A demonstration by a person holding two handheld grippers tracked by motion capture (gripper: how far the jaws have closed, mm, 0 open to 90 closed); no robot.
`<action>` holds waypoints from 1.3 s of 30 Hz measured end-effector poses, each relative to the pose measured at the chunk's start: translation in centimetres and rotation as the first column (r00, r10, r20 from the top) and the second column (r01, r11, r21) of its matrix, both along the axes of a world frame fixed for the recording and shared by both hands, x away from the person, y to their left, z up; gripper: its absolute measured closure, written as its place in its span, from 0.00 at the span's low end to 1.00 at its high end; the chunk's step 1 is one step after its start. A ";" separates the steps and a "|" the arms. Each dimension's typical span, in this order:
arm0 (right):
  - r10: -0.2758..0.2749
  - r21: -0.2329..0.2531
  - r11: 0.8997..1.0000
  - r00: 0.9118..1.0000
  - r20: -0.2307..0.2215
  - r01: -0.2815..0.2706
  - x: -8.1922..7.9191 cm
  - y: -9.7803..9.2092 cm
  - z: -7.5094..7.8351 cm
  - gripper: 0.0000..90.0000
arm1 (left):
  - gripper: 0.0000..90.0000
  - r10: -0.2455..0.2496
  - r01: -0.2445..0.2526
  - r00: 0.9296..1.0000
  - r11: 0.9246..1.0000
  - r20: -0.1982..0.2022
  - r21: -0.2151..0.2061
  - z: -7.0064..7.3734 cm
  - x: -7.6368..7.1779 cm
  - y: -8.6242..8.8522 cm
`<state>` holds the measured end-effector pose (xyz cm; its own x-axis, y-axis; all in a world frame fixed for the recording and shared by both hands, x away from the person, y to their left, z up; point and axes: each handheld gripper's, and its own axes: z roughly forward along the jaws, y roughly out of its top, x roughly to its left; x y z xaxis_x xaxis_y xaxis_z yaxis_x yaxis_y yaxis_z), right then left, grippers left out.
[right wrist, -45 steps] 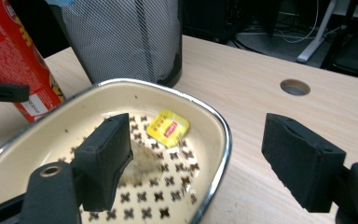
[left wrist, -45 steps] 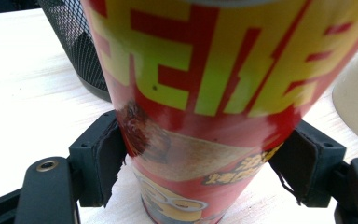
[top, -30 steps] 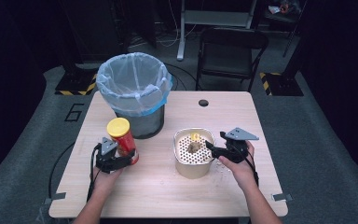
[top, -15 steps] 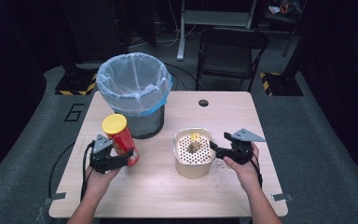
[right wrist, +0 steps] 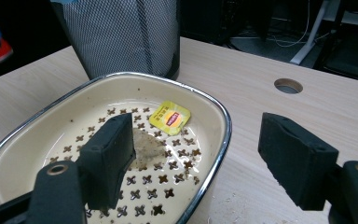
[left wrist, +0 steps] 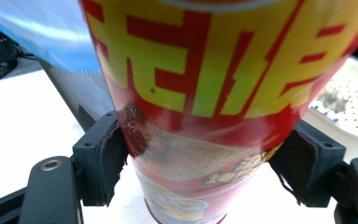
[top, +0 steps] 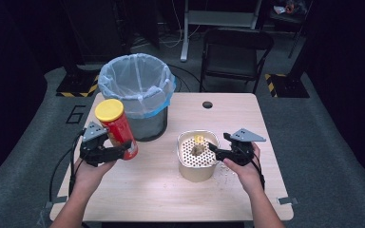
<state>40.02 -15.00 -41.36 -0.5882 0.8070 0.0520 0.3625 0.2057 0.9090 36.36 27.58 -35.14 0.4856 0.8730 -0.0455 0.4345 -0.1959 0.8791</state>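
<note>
Your left claw point(top: 116, 151), clamped on the can point(top: 116, 128), has lifted it off the table since a second ago, toward the bin point(top: 135, 90) behind it: disposal is likely next. Your right claw point(top: 217, 150), open, straddles the tray's point(top: 197, 171) rim; inside lie a teabag point(right wrist: 147, 149) and tag point(right wrist: 169, 117).
</note>
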 end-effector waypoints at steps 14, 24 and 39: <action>0.012 0.013 1.000 0.999 -0.044 -0.011 0.2 0.0 -1.0 0.29 | 0.27 -0.026 0.026 1.000 1.000 0.005 -0.017 4.9 1.0 0.5; 0.010 0.010 1.000 0.999 -0.045 -0.010 0.1 0.3 -0.7 0.29 | 0.27 -0.058 0.057 0.998 0.998 -0.008 -0.012 7.5 1.4 0.3; 0.018 -0.002 1.000 0.998 -0.053 -0.019 0.2 0.4 -1.1 0.29 | 0.27 -0.067 0.067 0.997 0.998 -0.034 0.000 11.4 2.7 0.5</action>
<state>40.21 -14.58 -42.42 -0.5995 0.7962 0.0815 0.4066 0.2153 0.8879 39.05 28.07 -23.73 0.5409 0.8388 -0.0622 0.4500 -0.2261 0.8639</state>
